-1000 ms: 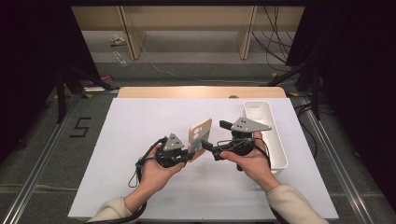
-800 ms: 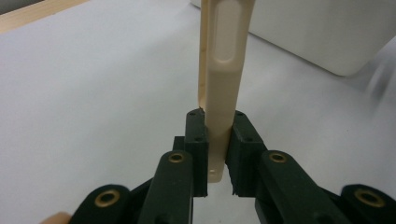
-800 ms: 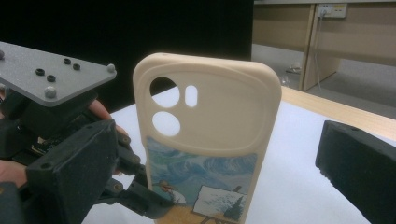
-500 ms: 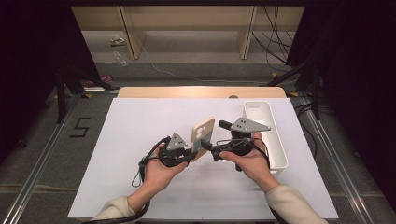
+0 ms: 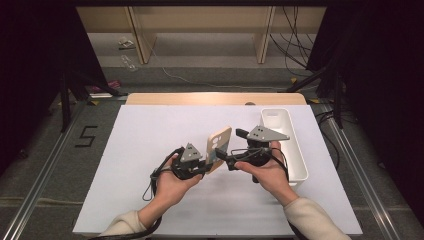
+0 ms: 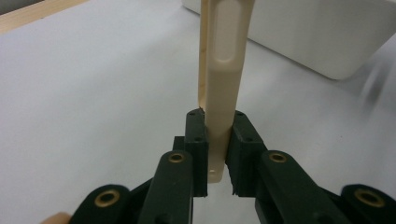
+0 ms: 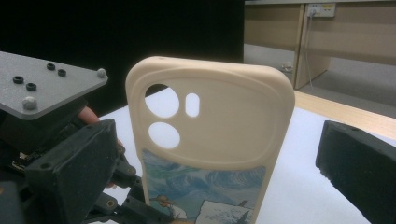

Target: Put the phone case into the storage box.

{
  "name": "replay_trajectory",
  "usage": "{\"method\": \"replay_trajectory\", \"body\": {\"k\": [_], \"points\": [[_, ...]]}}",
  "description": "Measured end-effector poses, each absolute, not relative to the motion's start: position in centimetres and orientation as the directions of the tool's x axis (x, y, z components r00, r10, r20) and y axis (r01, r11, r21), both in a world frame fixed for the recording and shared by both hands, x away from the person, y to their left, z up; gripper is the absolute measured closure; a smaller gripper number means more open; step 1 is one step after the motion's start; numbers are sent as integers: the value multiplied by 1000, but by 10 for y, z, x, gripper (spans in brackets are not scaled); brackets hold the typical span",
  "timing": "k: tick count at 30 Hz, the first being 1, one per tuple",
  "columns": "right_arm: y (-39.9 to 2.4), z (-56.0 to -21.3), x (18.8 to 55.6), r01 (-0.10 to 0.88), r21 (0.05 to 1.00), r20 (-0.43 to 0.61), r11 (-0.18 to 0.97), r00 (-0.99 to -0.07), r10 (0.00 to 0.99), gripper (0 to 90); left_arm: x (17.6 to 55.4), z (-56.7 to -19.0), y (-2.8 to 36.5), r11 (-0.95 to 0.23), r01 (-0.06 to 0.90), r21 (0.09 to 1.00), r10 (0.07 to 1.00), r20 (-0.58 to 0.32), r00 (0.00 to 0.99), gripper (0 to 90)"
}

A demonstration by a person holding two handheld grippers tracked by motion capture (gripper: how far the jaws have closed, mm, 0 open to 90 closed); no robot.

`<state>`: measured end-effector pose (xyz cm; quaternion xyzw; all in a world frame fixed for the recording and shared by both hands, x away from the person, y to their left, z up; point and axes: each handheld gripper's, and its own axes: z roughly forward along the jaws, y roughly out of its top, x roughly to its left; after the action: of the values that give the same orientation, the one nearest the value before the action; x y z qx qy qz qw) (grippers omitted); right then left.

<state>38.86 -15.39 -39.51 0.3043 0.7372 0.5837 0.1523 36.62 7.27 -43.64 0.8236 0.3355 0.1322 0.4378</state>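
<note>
phone case barely shifted — left gripper clamped, white bin beside

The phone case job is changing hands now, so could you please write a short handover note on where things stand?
Left hand-held gripper: shut on the lower end of the cream phone case, which stands upright above the white table.
Right hand-held gripper: beside the case, one black pad at the edge of its own view and not touching it; open or shut cannot be told.
White bin: at the table's right side, behind the right hand.
Done: the case is lifted and gripped.
Left: probably a handover to the right gripper or a drop into the bin, but neither has started.
</note>
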Motion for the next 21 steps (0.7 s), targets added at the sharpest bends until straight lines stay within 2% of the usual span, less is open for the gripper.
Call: {"method": "replay_trajectory", "body": {"k": [21], "points": [[-151, -395, 390, 276, 953, 130, 127, -748, 650, 1, 366, -437, 69, -392, 436, 810, 668, -76, 741, 796]]}}
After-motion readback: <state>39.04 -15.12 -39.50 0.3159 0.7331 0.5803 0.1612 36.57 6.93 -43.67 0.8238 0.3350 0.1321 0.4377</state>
